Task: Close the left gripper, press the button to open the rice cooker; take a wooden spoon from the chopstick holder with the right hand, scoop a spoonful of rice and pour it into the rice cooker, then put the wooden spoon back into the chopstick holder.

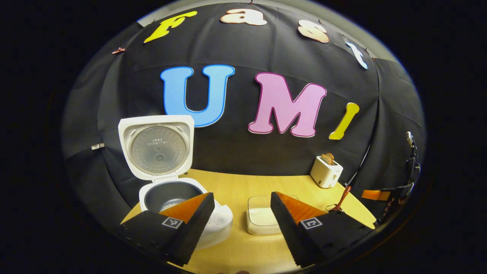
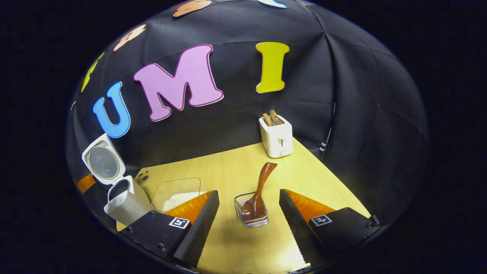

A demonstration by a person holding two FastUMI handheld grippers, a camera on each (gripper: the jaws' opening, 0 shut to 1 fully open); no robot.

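Note:
The white rice cooker (image 1: 152, 198) stands at the table's left with its lid (image 1: 158, 146) raised and its dark inner pot showing. A clear box of rice (image 1: 260, 220) lies to its right. My left gripper (image 1: 241, 196) is open, hovering before the cooker and the box, holding nothing. In the right gripper view, the wooden spoon (image 2: 261, 182) stands bowl-down in the small clear chopstick holder (image 2: 262, 220), handle leaning up to the right. My right gripper (image 2: 248, 194) is open, with the holder just ahead between its fingers, apart from them. The rice box (image 2: 177, 194) and cooker (image 2: 125, 205) sit to its left.
A white toaster (image 2: 276, 135) with two slices of bread stands at the table's back right corner, beside a cable on the booth wall. The yellow wooden table (image 2: 228, 167) ends at the black cloth behind. The spoon handle (image 1: 342, 198) and toaster (image 1: 326, 171) appear right of my left gripper.

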